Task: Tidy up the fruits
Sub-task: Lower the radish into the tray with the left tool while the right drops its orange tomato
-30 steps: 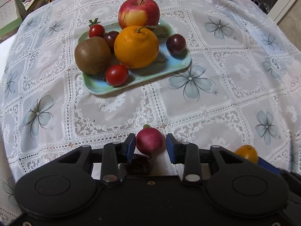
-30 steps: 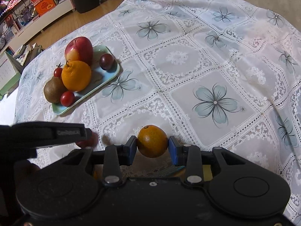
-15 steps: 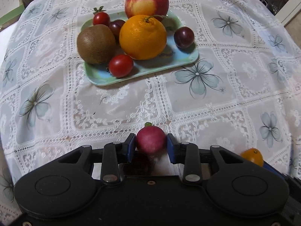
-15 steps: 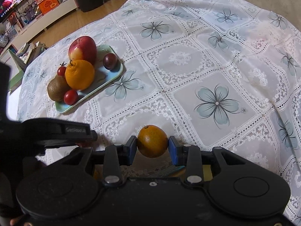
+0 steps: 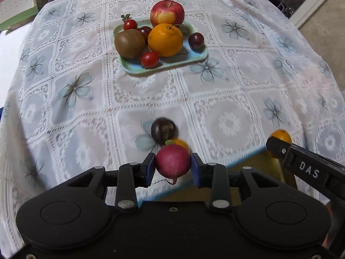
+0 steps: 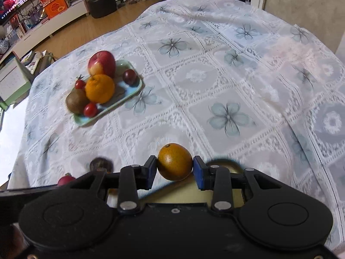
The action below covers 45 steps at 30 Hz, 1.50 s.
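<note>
The left gripper [image 5: 173, 167] pinches a red radish [image 5: 173, 163] and the right gripper [image 6: 174, 170] a small orange fruit [image 6: 174, 161], while only the left view shows another orange piece [image 5: 182, 144] behind the radish, before the far tray [image 5: 172, 64].

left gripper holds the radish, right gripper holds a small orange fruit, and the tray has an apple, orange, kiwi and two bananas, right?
No bananas. In the left wrist view the tray holds an apple, orange, kiwi, cherry tomatoes and dark grapes. The rest stands: left gripper grips the radish, right gripper the small orange fruit.

Dark round fruit [image 5: 164, 130] motion-blurred, small orange fruit [image 5: 182, 144] mostly hidden behind radish [image 5: 173, 163]
</note>
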Tool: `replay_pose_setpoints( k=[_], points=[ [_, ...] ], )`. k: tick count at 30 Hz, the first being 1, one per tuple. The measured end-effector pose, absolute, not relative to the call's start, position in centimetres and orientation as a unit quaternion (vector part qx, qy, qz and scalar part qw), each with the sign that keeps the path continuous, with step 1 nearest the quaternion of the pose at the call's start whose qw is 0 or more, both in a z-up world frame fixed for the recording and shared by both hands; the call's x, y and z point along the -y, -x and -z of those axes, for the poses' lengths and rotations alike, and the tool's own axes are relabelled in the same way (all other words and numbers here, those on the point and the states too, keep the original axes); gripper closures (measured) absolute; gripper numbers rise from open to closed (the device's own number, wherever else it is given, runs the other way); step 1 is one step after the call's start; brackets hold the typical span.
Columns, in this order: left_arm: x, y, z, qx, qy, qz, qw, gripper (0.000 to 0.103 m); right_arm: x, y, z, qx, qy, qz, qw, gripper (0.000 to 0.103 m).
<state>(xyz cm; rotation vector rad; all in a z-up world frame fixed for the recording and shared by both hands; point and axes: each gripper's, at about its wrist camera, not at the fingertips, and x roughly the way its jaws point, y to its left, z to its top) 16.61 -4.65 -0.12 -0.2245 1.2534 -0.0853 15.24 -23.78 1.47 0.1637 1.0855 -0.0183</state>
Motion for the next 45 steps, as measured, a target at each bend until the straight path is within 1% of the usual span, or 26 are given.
replay_pose_setpoints(
  k=[6,9,15,22,27,36,45],
  points=[
    [5.5,-13.5,-0.3,-0.587,0.095,0.054,0.802,0.060,24.2,-10.4,-2.4,-0.510,-0.067,0.053,0.856,0.066],
    [6.4,-12.4,0.0,-0.592,0.088,0.054,0.799,0.060,25.1,-8.1,-2.7,-0.506,-0.080,0.062,0.857,0.066],
    [8.3,-11.1,1.2,-0.605,0.077,0.042,0.792,0.060,26.8,-5.1,-1.5,-0.522,-0.106,0.048,0.845,0.066],
    [10.2,-10.2,2.6,-0.617,0.059,0.039,0.784,0.060,28.0,-4.9,0.3,-0.537,-0.119,0.054,0.834,0.066],
    [10.8,-10.3,2.9,-0.616,0.044,0.037,0.785,0.059,27.8,-4.9,0.3,-0.534,-0.120,0.050,0.835,0.065],
    [10.0,-10.4,3.0,-0.617,0.053,0.036,0.785,0.059,27.0,-5.3,0.6,-0.541,-0.112,0.040,0.833,0.065],
    [9.9,-10.3,2.9,-0.617,0.056,0.040,0.784,0.059,27.1,-5.0,0.0,-0.531,-0.111,0.037,0.839,0.065]
  ],
)
